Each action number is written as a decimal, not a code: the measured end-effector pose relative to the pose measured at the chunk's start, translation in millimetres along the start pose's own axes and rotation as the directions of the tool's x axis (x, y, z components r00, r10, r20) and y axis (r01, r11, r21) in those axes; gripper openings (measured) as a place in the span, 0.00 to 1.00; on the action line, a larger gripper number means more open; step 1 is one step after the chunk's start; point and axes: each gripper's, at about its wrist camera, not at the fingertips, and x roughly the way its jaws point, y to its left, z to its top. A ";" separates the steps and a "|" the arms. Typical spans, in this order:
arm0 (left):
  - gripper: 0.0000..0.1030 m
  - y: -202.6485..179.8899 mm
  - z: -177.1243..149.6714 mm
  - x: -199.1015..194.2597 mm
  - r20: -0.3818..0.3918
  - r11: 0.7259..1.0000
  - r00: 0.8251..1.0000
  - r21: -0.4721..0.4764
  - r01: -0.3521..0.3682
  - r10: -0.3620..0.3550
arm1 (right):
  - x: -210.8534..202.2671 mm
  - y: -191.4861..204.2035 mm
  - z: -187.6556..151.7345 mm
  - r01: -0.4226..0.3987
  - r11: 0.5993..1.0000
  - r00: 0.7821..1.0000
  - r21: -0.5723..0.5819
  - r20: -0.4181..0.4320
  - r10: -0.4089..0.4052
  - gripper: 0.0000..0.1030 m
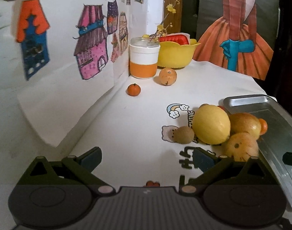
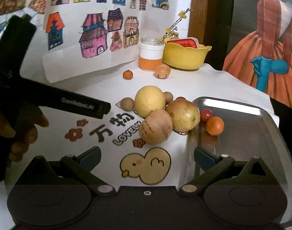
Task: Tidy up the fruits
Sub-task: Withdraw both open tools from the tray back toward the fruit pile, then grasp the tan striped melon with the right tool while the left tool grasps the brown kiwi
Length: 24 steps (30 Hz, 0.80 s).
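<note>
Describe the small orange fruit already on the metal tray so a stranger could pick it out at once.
Find the shiny metal tray at the right of the white table. On its near-left part, beside the pile of bigger fruit, lies the small orange fruit. It is bright orange, unlike the smaller red cherry tomato next to it.

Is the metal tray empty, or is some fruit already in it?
Not empty: the metal tray holds a small orange and a cherry tomato.
</note>
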 end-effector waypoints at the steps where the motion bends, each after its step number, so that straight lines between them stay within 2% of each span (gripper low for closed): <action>1: 1.00 -0.4 1.5 3.6 -0.002 1.000 1.000 -0.003 0.002 -0.002 | 2.4 -1.2 1.8 0.000 1.000 1.000 0.008 0.008 -0.001 0.99; 4: 1.00 -2.6 5.7 13.5 -0.008 1.000 1.000 0.000 0.023 -0.023 | 10.5 -3.8 6.1 0.005 1.000 1.000 0.022 0.019 -0.006 0.97; 12: 0.99 -9.3 9.2 27.8 0.011 0.995 0.997 0.060 0.080 -0.081 | 27.3 -16.3 10.3 -0.016 0.996 1.000 0.088 0.017 0.015 0.82; 20: 0.89 -14.0 11.7 27.7 0.049 0.986 0.988 0.088 0.140 -0.145 | 35.0 -21.7 11.1 -0.018 0.994 1.000 0.112 0.010 0.017 0.67; 24: 0.78 -11.2 11.4 26.8 0.047 0.983 0.984 0.072 0.167 -0.170 | 38.1 -22.6 11.3 -0.019 0.992 1.000 0.125 0.003 0.018 0.62</action>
